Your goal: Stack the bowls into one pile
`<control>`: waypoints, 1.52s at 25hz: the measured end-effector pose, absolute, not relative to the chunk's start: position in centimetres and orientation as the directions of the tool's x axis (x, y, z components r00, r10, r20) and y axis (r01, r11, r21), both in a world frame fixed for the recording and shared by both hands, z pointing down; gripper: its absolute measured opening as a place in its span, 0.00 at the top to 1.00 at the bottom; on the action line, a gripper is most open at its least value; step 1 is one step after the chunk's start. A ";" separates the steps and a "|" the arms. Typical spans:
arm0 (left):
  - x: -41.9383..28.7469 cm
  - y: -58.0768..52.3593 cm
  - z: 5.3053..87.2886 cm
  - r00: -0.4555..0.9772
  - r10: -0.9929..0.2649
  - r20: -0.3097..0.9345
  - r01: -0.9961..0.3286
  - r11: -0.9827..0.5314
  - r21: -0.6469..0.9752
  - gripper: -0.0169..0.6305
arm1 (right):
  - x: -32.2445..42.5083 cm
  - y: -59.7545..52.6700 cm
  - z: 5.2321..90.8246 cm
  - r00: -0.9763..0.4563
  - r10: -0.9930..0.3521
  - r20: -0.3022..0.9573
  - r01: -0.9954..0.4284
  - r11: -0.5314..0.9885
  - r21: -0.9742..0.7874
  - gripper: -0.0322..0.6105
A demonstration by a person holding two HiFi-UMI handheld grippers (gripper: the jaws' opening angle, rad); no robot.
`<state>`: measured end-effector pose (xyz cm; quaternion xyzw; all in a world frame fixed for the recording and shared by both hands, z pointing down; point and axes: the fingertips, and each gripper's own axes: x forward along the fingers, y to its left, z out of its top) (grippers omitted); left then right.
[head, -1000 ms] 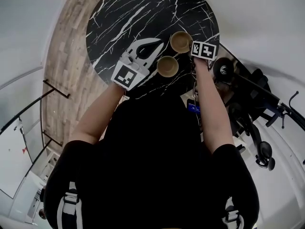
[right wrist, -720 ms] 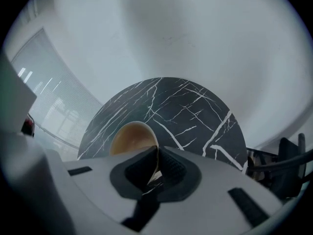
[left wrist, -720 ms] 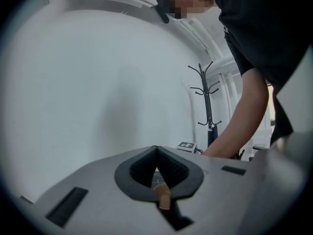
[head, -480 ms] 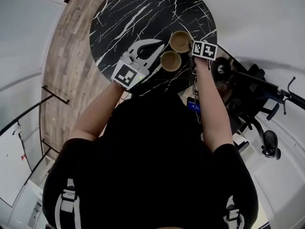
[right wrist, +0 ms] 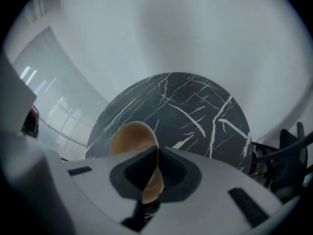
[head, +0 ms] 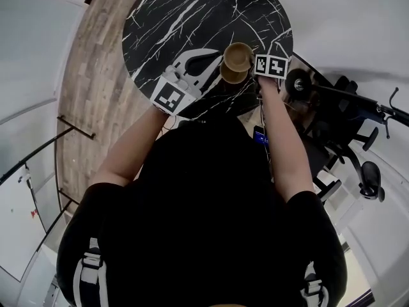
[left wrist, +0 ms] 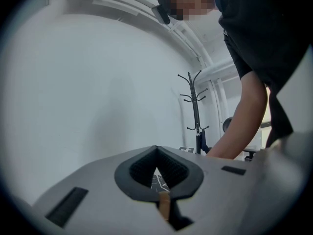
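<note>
Head view
- Table: round black marble-look table with white veins [head: 185, 18], top centre of the frame. Wood-plank floor [head: 89, 88] lies to its left.
- Bowls: upper tan round bowl [head: 238, 55] sits over the table's lower right edge. Lower tan round bowl [head: 230, 77] is just under it in the frame and partly covered by it. Whether they touch cannot be told.
- Left gripper [head: 216, 68]: white body comes in from the lower left, with its tips at the lower bowl's left side.
- Right gripper [head: 254, 61]: its marker cube shows right of the bowls, and its tips are at the upper bowl's right rim.
- Surroundings: black chairs and stands [head: 345, 120] at centre right.

Left gripper view
- Left gripper [left wrist: 157, 160]: jaws are closed, pinching a thin tan edge of the lower tan round bowl [left wrist: 164, 205] at bottom centre.
- Background: plain white wall. A black coat stand [left wrist: 194, 106] is right of centre, and the person's bare forearm [left wrist: 244, 121] is at right.

Right gripper view
- Right gripper [right wrist: 155, 155]: jaws are clamped on the rim of the upper tan round bowl [right wrist: 131, 137]. The bowl stands on edge, left of centre.
- Table: the round black marble-look table [right wrist: 195, 111] fills the middle of the frame beyond the bowl.
</note>
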<state>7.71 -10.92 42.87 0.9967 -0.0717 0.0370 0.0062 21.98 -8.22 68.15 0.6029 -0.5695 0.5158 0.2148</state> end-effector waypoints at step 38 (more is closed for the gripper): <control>5.0 -9.0 40.7 0.990 -0.115 0.075 -0.116 -0.993 0.001 0.97 | 17.4 -6.1 56.1 -0.228 -0.736 0.637 -0.918 -0.055 -0.392 0.88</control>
